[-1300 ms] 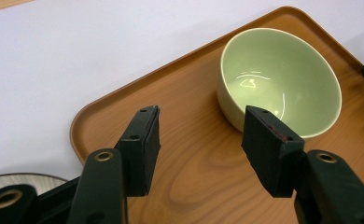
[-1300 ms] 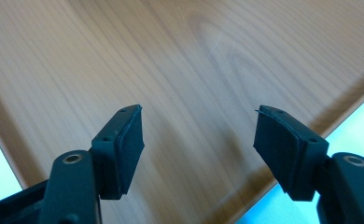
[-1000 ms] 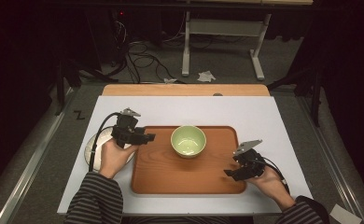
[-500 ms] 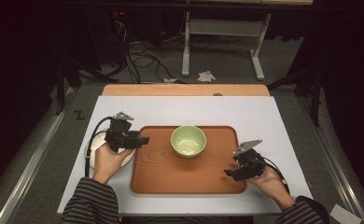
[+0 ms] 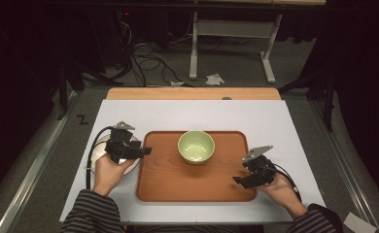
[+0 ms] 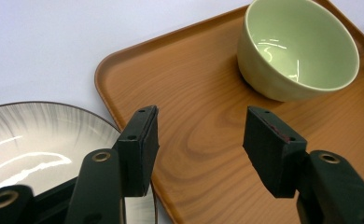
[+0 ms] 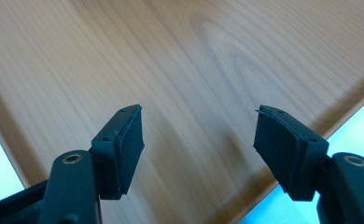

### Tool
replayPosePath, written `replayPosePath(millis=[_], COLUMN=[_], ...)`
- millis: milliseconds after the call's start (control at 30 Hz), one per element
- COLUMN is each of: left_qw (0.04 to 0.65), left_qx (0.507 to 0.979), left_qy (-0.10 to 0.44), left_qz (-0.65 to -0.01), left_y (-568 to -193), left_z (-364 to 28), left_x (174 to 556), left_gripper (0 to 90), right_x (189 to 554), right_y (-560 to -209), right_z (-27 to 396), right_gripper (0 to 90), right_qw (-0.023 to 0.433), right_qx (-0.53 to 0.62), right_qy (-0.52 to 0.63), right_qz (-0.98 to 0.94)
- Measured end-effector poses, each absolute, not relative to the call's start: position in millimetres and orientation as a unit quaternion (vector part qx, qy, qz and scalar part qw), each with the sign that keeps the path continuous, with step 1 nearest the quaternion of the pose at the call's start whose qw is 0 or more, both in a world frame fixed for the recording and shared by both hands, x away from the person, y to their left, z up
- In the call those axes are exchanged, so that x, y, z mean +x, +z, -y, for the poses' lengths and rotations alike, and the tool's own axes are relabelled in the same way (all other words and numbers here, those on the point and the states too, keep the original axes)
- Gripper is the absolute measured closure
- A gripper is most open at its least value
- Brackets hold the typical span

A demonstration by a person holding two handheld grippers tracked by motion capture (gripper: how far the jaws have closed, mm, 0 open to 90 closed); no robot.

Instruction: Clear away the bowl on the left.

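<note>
A pale green bowl (image 5: 196, 146) stands upright and empty on the far half of a wooden tray (image 5: 168, 179). My left gripper (image 5: 144, 151) hovers at the tray's left edge, open, above a white plate with grey streaks (image 5: 97, 153) that lies beside the tray. In the left gripper view the bowl (image 6: 297, 49) sits ahead to the right, the plate (image 6: 35, 140) lower left, and the open gripper (image 6: 199, 140) holds nothing. My right gripper (image 5: 240, 180) is open over the tray's near right corner; in the right gripper view the gripper (image 7: 199, 142) has only tray wood (image 7: 171, 60) between its jaws.
The tray rests on a white mat (image 5: 275, 121) over a wooden table (image 5: 192, 93). Beyond the table's far edge are cables (image 5: 144, 58) and a metal desk frame (image 5: 231, 43) on the floor.
My left gripper has drawn back leftward, from over the tray's left part to its left edge above the plate. The right gripper has stayed put.
</note>
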State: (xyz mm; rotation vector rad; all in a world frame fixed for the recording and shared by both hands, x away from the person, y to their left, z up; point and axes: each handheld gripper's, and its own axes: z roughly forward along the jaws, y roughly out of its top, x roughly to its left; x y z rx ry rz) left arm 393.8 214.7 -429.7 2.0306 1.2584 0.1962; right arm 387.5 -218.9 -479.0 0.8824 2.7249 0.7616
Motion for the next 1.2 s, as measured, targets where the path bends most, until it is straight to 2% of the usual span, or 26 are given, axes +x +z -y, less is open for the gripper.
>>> replayPosePath(millis=[1200], left_qw=[0.338], left_qx=[0.818], left_qy=[0.074], left_qz=[-0.459], left_y=[-451.2], left_z=[-187.0], left_x=[375.2], left_gripper=[45.2], right_x=[387.2], right_y=[-477.5], right_z=[220.5], right_gripper=[34.4], right_qw=[0.091], right_qx=[0.296], right_qy=[0.259], right_qz=[-0.915])
